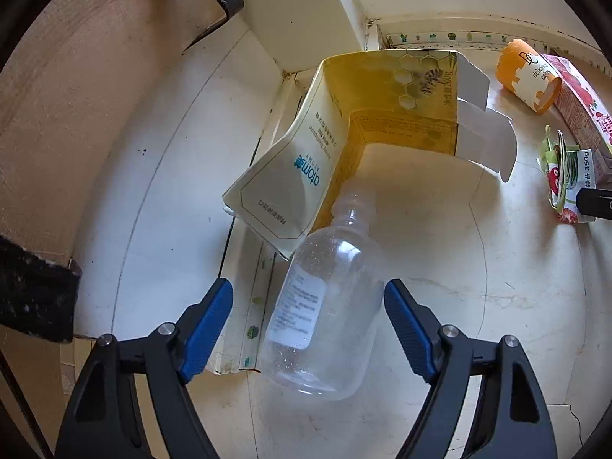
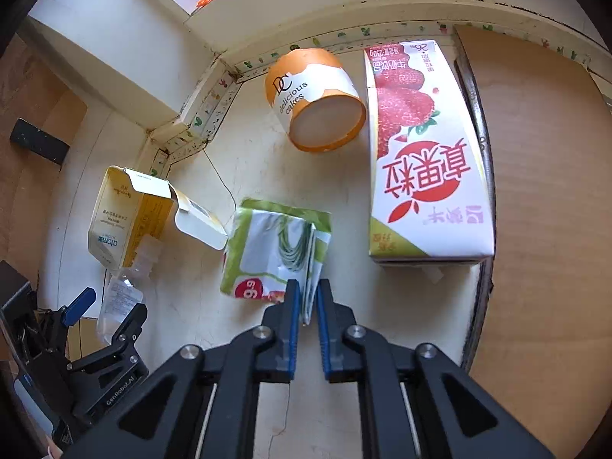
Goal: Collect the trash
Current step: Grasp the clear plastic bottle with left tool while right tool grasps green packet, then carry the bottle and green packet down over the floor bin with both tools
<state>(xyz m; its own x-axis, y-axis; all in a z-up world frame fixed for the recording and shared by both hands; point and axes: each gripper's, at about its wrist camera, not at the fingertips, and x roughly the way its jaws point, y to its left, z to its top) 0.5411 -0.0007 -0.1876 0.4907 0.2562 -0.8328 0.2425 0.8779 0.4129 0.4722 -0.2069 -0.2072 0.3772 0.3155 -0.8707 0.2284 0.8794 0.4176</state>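
A clear plastic bottle (image 1: 321, 306) lies on the pale floor between the open fingers of my left gripper (image 1: 308, 293), its neck under a yellow honey carton (image 1: 344, 130). My right gripper (image 2: 306, 298) is shut on the edge of a folded green flyer (image 2: 275, 248). The bottle (image 2: 120, 298), the yellow carton (image 2: 126, 214) and my left gripper (image 2: 105, 306) also show at the left of the right wrist view. The flyer (image 1: 566, 176) shows at the right edge of the left wrist view.
An orange cake cup (image 2: 317, 103) lies on its side beside a strawberry milk carton (image 2: 420, 160); both show in the left wrist view, the cup (image 1: 528, 76) and the carton (image 1: 581, 99). A brown cardboard sheet (image 2: 547, 229) lies to the right. A cream wall corner (image 2: 126, 49) stands behind.
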